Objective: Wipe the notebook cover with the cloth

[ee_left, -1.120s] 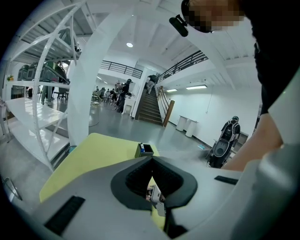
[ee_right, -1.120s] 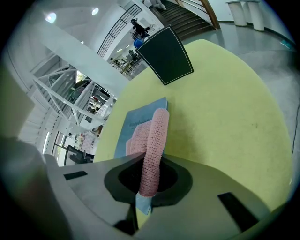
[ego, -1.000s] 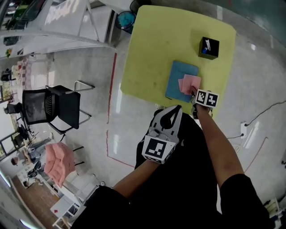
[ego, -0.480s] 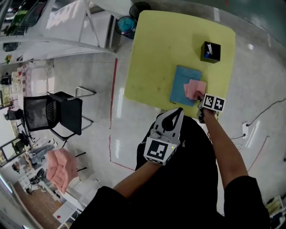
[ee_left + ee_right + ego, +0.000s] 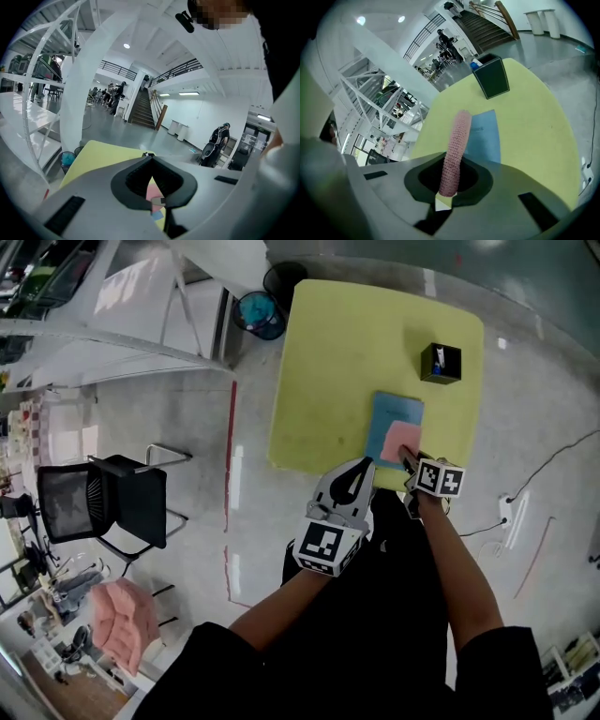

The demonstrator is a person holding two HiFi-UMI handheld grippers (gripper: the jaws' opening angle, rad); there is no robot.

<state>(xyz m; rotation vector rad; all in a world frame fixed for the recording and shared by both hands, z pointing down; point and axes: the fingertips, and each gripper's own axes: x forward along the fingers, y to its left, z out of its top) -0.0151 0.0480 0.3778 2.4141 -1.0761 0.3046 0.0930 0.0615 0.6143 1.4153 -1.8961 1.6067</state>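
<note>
A blue notebook (image 5: 392, 413) lies on the yellow-green table (image 5: 328, 371), near its front edge. A pink cloth (image 5: 402, 440) rests on the notebook's near half. My right gripper (image 5: 411, 461) is shut on the cloth's near edge and presses it on the cover. In the right gripper view the cloth (image 5: 459, 133) stands edge-on between the jaws of the right gripper (image 5: 452, 164), with the notebook (image 5: 485, 136) behind it. My left gripper (image 5: 371, 465) hovers shut and empty at the table's front edge, just left of the notebook. Through the loop of the left gripper (image 5: 151, 158) a bit of cloth (image 5: 152, 190) shows.
A black box (image 5: 440, 362) stands on the table beyond the notebook, also in the right gripper view (image 5: 491, 77). On the floor are a bin (image 5: 258, 313) at the table's far left corner, a black chair (image 5: 103, 502) to the left, and a cable (image 5: 553, 465) to the right.
The right gripper has slid the cloth from the notebook's near right corner to the middle of its near half. The left gripper has stayed by the table edge.
</note>
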